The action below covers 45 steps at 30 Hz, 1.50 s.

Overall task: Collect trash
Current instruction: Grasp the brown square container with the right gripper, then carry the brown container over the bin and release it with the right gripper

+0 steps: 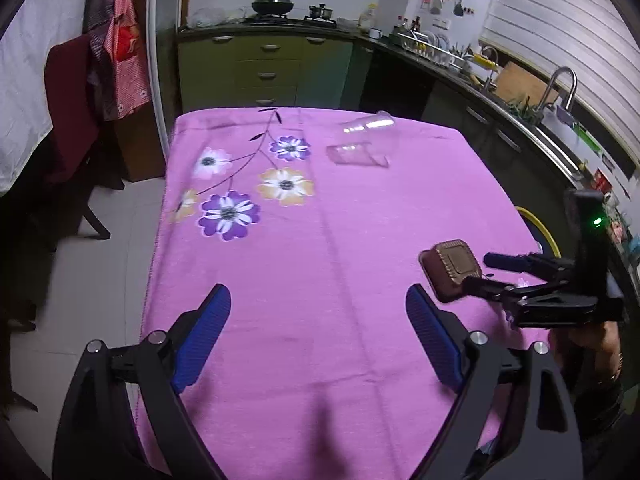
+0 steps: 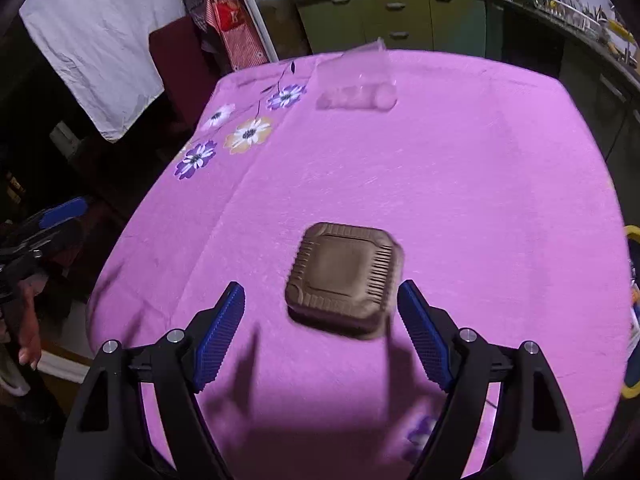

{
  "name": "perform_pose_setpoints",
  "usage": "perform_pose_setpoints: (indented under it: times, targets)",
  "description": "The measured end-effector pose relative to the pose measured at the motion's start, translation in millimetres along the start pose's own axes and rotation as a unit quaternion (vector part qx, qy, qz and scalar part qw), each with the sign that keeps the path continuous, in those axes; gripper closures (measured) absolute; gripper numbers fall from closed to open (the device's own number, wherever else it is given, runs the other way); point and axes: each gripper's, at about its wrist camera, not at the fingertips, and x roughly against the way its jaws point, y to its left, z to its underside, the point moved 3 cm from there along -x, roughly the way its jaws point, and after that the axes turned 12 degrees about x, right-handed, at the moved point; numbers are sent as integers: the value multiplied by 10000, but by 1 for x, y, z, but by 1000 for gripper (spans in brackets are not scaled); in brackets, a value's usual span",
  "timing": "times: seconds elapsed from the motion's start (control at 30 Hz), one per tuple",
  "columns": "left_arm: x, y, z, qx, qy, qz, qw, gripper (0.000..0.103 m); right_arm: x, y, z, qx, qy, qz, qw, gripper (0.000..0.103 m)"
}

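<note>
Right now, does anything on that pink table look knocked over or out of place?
Yes. At the far end of the tablecloth, a clear plastic cup lies tipped on its side by a clear plastic tray. Nearer, a brown square container sits alone, skewed to the table's edges. No spill shows.

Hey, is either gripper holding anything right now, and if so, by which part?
Nothing is held. The left gripper and right gripper both stand open; the brown container lies on the tablecloth.
</note>
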Motion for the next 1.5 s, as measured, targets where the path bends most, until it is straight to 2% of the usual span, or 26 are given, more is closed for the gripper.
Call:
perform_pose_setpoints:
  times: [0.23,0.27,0.4,0.57,0.73,0.87,0.97,1.07,1.17,1.27,1.43,1.47,1.5]
  targets:
    - [-8,9,2,-57,104,163,9998,18,-25,-1,-9,0,220,650,9976,25]
    - [-9,10,2,-59,122,183,9997,18,-31,-2,-12,-13,263,680,9973,26]
    - [-10,8,5,-73,160,238,9996,18,-34,-7,-8,-50,362,713,9968,39]
    - [-12,4,7,-82,219,270,9994,17,-23,-10,-3,-37,287,651,9975,42]
    - [-17,-6,10,-187,289,322,9989,17,8,-25,4,-183,59,711,9973,42]
    - [-22,-16,12,-260,355,359,9984,16,54,-70,19,-589,-207,1101,9920,42]
    - [-26,-24,12,-319,387,388,9980,16,93,-127,40,-1108,-314,1706,9786,41]
    - [-30,-33,14,-384,425,414,9975,16,114,-193,68,-1693,-179,2175,9611,41]
    - [-35,-43,17,-453,491,436,9968,16,118,-260,96,-2241,94,2471,9427,41]
    - [-38,-52,19,-551,540,441,9960,16,113,-302,113,-2548,322,2644,9296,41]
    - [-40,-60,20,-635,577,431,9954,16,104,-346,130,-2922,492,2727,9154,39]
    - [-41,-60,20,-639,590,425,9953,16,102,-351,133,-2989,482,2733,9130,37]
    - [-42,-62,20,-651,618,420,9951,16,101,-353,134,-3021,470,2732,9121,30]
